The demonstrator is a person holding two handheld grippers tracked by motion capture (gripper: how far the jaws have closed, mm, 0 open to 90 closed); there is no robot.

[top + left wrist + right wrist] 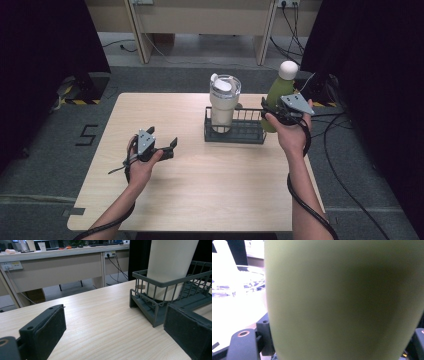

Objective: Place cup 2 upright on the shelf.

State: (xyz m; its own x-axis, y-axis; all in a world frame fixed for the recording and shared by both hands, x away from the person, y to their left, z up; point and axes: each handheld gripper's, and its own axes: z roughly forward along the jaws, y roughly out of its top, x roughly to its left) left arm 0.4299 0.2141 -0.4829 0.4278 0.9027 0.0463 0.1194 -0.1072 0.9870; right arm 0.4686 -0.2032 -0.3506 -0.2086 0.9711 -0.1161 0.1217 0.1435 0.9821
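A green bottle (278,92) with a white cap stands upright at the right end of the dark wire rack (247,131), held in my right gripper (278,114), which is shut on its body. Close up, the bottle (342,300) sits between the black jaws in the right gripper view. A cream tumbler (223,102) with a clear lid stands in the rack's left half; the tumbler (170,265) and rack (160,305) appear ahead of my left gripper (113,335). My left gripper (162,142) hovers open over the table's left side, nothing between its pads.
The light wooden table (200,175) has bare surface in front of the rack and on the left. Desks and cables stand on the floor beyond the far edge. Black curtains flank both sides.
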